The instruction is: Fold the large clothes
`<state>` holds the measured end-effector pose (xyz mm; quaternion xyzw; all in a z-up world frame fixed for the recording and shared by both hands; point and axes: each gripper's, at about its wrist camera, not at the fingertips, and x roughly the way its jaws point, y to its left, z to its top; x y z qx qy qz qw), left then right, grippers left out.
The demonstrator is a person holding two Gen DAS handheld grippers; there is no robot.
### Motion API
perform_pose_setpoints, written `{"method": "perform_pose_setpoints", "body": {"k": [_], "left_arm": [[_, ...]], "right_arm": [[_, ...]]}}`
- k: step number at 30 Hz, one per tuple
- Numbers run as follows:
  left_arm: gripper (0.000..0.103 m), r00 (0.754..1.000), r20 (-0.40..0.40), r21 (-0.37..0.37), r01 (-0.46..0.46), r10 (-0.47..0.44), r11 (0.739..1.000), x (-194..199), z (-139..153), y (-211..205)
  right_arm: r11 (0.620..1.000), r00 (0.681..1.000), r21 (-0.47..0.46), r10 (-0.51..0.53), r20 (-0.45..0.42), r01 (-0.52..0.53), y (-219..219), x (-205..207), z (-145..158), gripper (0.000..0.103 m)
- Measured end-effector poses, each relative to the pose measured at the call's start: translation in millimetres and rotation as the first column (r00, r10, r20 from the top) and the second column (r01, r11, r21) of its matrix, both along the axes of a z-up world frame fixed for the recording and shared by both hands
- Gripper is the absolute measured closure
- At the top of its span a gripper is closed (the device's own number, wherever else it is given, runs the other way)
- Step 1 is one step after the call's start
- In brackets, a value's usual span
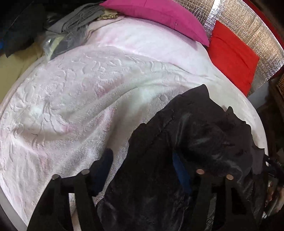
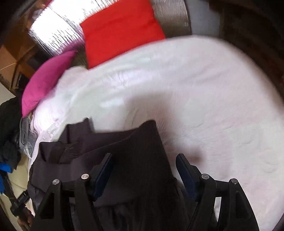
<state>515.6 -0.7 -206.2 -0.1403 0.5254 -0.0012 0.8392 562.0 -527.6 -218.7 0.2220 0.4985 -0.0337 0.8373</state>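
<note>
My dark garment (image 1: 186,151) lies bunched, not yet squared, at lower frame on the bed (image 1: 71,106); my left gripper (image 1: 143,170) and right gripper (image 2: 143,170) both gape, gripping nothing.

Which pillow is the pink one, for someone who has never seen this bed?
Start at the silver quilted headboard behind the white bedspread. Two pillows lean there, side by side. The pink pillow is the magenta one nearer the pile of grey clothes; its neighbour, the red pillow, is bright red.
</note>
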Motion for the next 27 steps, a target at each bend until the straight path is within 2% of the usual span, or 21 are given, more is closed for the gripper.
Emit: {"method": "perform_pose_setpoints", "body": {"k": [1, 2, 3, 4, 5, 6, 8, 11, 12, 14, 17, 18, 19, 21, 22, 24, 25, 27], "left_arm": [[0.042, 1.000, 0.006, 0.000, 0.003, -0.003, 1.000, -0.7, 0.8, -0.1], [0.048, 1.000, 0.011, 0.004, 0.005, -0.005, 1.000, -0.8, -0.4, -1.6], [0.051, 1.000, 0.017, 0.016, 0.008, -0.009, 1.000, -2.3, 1.2, -3.8], [0.052, 1.000, 0.021, 0.026, 0.009, -0.010, 1.000, -1.3, 1.1, -4.7], [0.053, 1.000, 0.025, 0.035, 0.009, -0.010, 0.999, -2.1, 2.0, -5.8], [0.053, 0.999, 0.031, 0.042, 0.010, -0.011, 0.999, -3.3, 3.3, -6.8], [0.053, 0.999, 0.046, 0.047, 0.005, -0.007, 0.999, -5.4, 5.9, -7.0], [0.053, 0.997, 0.078, 0.054, -0.016, 0.012, 0.998, -10.6, 13.6, -5.1], [0.053, 0.997, 0.082, 0.060, -0.018, 0.013, 0.998, -13.3, 17.4, -5.1], [0.052, 0.997, 0.074, 0.074, -0.013, 0.007, 0.997, -13.2, 16.4, -6.5], [0.049, 0.999, 0.034, 0.086, 0.004, -0.007, 0.996, -9.6, 8.0, -8.1], [0.049, 0.999, 0.035, 0.079, 0.009, -0.012, 0.997, -9.2, 8.4, -7.3], [0.049, 0.999, 0.042, 0.065, 0.013, -0.015, 0.998, -8.9, 10.8, -5.6], [0.047, 0.996, 0.081, 0.035, 0.022, -0.025, 0.999, -7.9, 21.3, -0.7], [0.041, 0.995, 0.096, 0.030, 0.022, -0.025, 0.999, -5.7, 25.5, 0.8], [0.035, 0.990, 0.135, 0.017, 0.027, -0.029, 0.999, -1.1, 37.1, 4.6], [0.033, 0.985, 0.170, 0.009, 0.034, -0.035, 0.999, 0.9, 46.2, 7.1], [0.026, 0.979, 0.199, 0.010, 0.045, -0.046, 0.999, 8.0, 55.7, 8.4]], "right_arm": [[0.999, 1.000, 0.038, 0.013, -0.006, -0.013, 1.6, 1.7, -6.8, 0.028], [0.999, 1.000, 0.035, 0.023, 0.011, -0.023, 6.6, -3.1, -6.4, 0.030], [0.999, 0.998, -0.020, 0.036, 0.045, -0.035, 14.0, -8.2, -0.9, 0.045], [0.998, 0.997, -0.056, 0.045, 0.056, -0.041, 18.1, -9.6, 1.9, 0.078], [0.992, 0.997, -0.117, 0.049, 0.056, -0.042, 24.1, -14.2, 8.4, 0.082], [0.990, 0.998, -0.136, 0.036, 0.059, -0.028, 25.7, -16.1, 12.5, 0.082], [0.984, 0.991, -0.176, -0.001, 0.134, 0.024, 27.7, -31.4, 36.6, 0.084], [0.958, 0.959, -0.265, -0.031, 0.280, 0.108, 35.2, -55.4, 70.3, 0.084], [0.950, 0.954, -0.280, -0.053, 0.294, 0.139, 33.4, -58.6, 71.0, 0.084], [0.945, 0.962, -0.278, -0.100, 0.254, 0.172, 24.3, -54.4, 56.3, 0.085], [0.928, 0.971, -0.304, -0.170, 0.167, 0.215, 10.2, -46.3, 18.0, 0.085], [0.938, 0.971, -0.260, -0.200, 0.133, 0.229, 4.1, -45.4, 7.4, 0.084], [0.953, 0.964, -0.162, -0.243, 0.104, 0.257, -4.0, -48.4, -0.8, 0.084], [0.955, 0.949, -0.020, -0.292, 0.118, 0.297, -11.0, -60.0, -0.8, 0.078], [0.949, 0.938, 0.041, -0.314, 0.144, 0.312, -13.1, -70.7, 5.9, 0.068], [0.941, 0.922, 0.100, -0.336, 0.191, 0.322, -10.9, -87.5, 17.4, 0.035], [0.928, 0.895, 0.140, -0.370, 0.250, 0.345, -7.3, -108.3, 27.7, 0.017], [0.913, 0.850, 0.175, -0.406, 0.336, 0.368, 2.0, -136.6, 40.3, 0.016]]}}
